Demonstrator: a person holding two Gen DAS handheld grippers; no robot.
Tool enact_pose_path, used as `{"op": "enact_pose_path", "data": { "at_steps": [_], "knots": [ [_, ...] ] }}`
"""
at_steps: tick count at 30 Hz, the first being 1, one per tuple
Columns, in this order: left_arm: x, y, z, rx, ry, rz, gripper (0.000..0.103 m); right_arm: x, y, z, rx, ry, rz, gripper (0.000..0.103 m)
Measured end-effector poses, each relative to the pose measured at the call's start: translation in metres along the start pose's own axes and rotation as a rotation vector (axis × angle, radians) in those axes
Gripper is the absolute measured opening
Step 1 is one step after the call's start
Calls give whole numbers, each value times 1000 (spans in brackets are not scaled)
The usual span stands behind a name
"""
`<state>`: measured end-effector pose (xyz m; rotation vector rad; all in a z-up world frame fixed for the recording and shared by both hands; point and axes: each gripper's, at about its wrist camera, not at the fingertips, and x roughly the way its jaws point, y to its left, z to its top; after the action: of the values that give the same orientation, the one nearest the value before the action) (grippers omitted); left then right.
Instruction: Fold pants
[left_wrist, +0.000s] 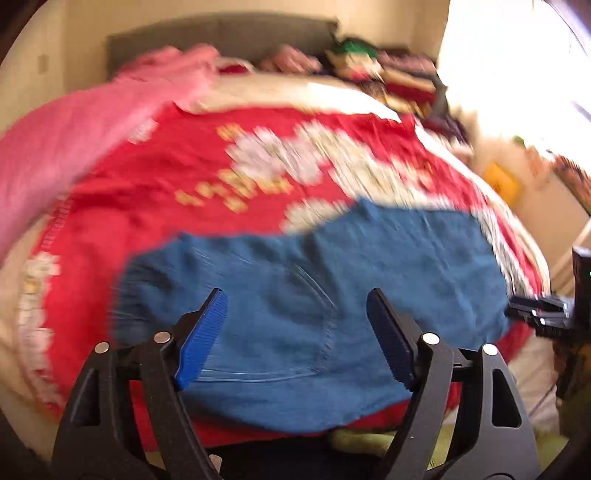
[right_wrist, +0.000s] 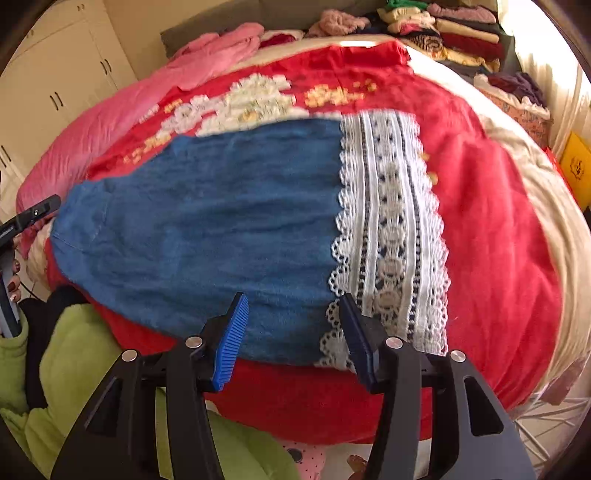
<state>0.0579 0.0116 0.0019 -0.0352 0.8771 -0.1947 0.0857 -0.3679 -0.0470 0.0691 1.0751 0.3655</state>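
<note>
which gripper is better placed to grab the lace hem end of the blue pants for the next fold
Right. The right gripper is open just above the near edge where the white lace hem joins the blue pants. The open left gripper hangs over the plain end, with no lace in its view.

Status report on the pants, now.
Left gripper open, empty. Right gripper open, empty. Blue lace-hemmed pants flat on red blanket. Nothing in the way.
</note>
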Motion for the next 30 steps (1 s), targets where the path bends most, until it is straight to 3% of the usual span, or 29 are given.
{"op": "enact_pose_path", "data": {
  "at_steps": [3, 4, 7, 11, 14, 17, 21, 30],
  "knots": [
    [45, 8, -15, -8, 139, 29, 77, 0, -1, 0, -4, 1, 6, 50],
    [54, 11, -20, -5, 149, 23, 77, -1, 1, 2, -15, 7, 7, 50],
    [47, 9, -15, 4, 128, 32, 77, -18, -2, 12, -10, -47, 31, 50],
    [29, 8, 2, -19, 68, 9, 77, -45, -24, 45, 6, -168, -26, 50],
    [21, -3, 25, -3, 22, -12, 77, -46, -46, 74, 27, -202, -40, 50],
    [24, -16, 52, 33, -7, -22, 77, -28, -65, 100, 38, -171, -76, 50],
    [41, -35, 82, 81, -20, -42, 77, 3, -81, 123, 67, -118, -18, 50],
    [126, -43, 106, 53, 104, -108, 77, 55, -96, 130, 94, -20, 66, 46]
  ]
}}
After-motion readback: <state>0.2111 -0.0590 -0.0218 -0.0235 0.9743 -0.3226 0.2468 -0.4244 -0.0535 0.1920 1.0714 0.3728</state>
